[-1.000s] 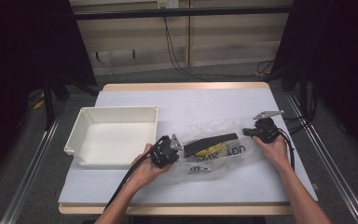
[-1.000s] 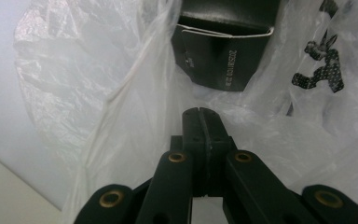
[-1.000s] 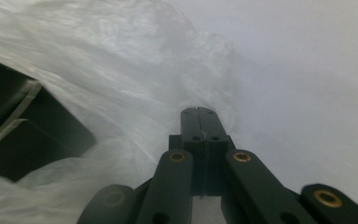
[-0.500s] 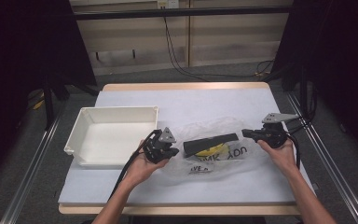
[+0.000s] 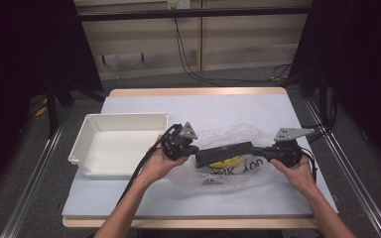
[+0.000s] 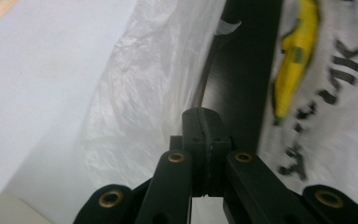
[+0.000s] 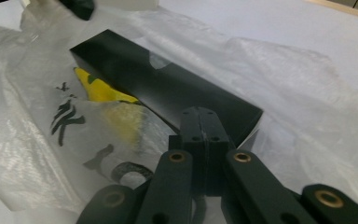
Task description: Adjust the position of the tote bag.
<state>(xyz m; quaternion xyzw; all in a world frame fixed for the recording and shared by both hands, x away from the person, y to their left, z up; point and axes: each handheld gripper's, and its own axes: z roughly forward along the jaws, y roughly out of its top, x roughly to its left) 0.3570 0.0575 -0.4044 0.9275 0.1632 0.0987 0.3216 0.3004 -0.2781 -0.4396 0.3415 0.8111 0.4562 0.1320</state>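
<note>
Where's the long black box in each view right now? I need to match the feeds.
High view: black box, centre, lying over the plastic bag.
Left gripper view: upper centre-right.
Right gripper view: centre, running diagonally.
Shared landmark: yellow print on the bag beside it.

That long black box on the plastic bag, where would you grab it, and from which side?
Probably by its two short ends, one claw from each side. The black box is long, flat and lies crosswise on the plastic bag, so its ends face the left claw and right claw. Both already sit at those ends with jaws together, though whether they pinch box or bag film is unclear.
</note>
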